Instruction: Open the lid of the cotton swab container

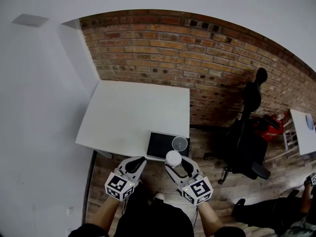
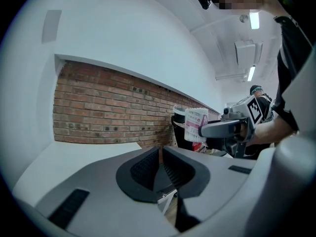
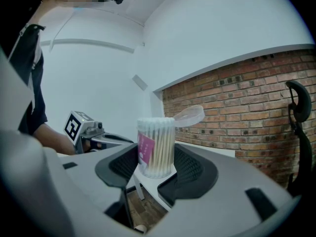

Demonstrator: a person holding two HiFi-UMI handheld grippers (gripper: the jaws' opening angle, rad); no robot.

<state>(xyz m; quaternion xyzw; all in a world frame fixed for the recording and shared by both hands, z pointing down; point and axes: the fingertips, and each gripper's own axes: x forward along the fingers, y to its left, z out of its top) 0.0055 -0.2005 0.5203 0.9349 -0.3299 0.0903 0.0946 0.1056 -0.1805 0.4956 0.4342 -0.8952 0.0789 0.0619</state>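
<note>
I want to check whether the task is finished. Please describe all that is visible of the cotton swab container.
The clear plastic cylinder of cotton swabs stands upright, full of white-tipped sticks, with a pink label on its side. Its clear round flip lid is open, hinged back. The right gripper's jaws clamp its lower sides.

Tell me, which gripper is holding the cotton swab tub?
The right gripper: its jaws clamp the cotton swab container, whose lid is flipped open. The left gripper has its jaws shut on nothing.
</note>
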